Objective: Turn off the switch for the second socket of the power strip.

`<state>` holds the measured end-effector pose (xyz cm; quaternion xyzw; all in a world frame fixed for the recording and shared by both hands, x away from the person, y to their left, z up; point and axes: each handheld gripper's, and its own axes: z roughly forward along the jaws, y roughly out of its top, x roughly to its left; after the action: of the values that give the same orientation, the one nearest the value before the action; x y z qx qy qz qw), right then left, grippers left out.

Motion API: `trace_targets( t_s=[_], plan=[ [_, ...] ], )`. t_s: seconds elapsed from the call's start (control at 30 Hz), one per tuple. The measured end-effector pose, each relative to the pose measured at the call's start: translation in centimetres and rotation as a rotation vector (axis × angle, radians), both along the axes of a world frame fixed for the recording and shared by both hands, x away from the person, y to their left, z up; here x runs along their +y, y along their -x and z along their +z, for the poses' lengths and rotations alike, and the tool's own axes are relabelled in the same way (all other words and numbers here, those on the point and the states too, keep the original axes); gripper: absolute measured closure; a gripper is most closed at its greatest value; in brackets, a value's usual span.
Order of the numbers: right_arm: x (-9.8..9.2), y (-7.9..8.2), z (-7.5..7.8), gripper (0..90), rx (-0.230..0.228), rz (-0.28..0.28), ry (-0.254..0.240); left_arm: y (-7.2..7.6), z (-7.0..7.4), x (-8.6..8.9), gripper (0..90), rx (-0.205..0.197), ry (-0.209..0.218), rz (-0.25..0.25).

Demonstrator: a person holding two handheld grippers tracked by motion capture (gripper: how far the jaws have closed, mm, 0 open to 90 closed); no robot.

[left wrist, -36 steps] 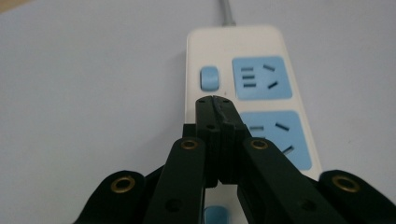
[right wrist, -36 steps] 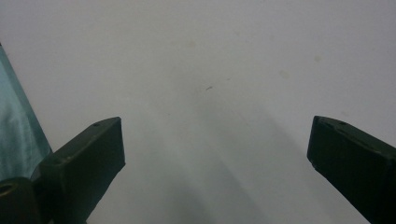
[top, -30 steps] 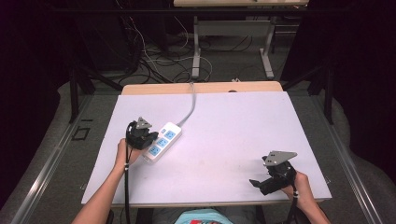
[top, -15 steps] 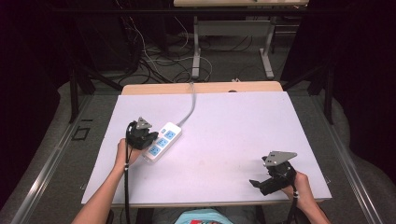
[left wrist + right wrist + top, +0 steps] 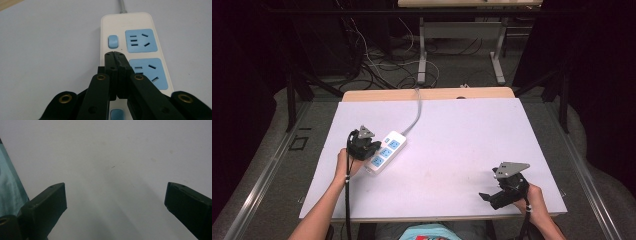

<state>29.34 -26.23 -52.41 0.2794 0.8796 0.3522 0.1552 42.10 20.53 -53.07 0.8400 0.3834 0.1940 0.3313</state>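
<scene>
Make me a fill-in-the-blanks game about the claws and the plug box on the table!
1. The left claw is ___, its jaws pressed together with nothing between them.
2. The right claw is ___, its jaws wide apart.
3. The white plastic power strip has sockets coloured ___.
4. The strip lies on the pale table beside the ___ claw.

Answers: shut; open; blue; left

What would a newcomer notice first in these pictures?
First, the white power strip with blue sockets, lying left of centre on the pale table, its grey cord running to the far edge. The left gripper hangs shut over the strip, near a blue switch. The right gripper sits open at the near right corner.
</scene>
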Motion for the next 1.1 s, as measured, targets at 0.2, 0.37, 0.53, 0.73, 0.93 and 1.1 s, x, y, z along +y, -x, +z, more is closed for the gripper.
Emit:
trace_targets(
  t_s=[0.2, 0.37, 0.53, 0.73, 0.93, 1.1],
  plan=[
    [0.0, 0.0, 0.0, 3.9, 0.001, 0.001, 0.003, 0.0, 0.1, 0.0, 87.2, -0.013, 0.003, -0.008],
    [0.0, 0.0, 0.0, 3.9, -0.005, 0.000, 0.004, 0.2, 0.5, 0.0, 72.7, -0.030, 0.015, -0.010],
    [0.0, 0.0, 0.1, 3.8, 0.002, 0.001, 0.011, 0.4, 1.2, 0.1, 58.4, -0.034, 0.024, -0.004],
    [0.0, 0.1, 0.1, 3.9, 0.002, 0.002, 0.010, 0.7, 1.6, 0.1, 30.4, -0.031, 0.030, 0.037],
    [0.0, 0.1, 0.1, 3.9, 0.004, -0.004, 0.001, 1.1, 2.0, 0.1, 14.9, -0.046, 0.046, 0.065],
    [0.0, 0.1, 0.1, 3.8, 0.007, 0.002, 0.009, 1.5, 2.2, 0.2, 7.6, -0.057, 0.055, 0.071]
  ],
)
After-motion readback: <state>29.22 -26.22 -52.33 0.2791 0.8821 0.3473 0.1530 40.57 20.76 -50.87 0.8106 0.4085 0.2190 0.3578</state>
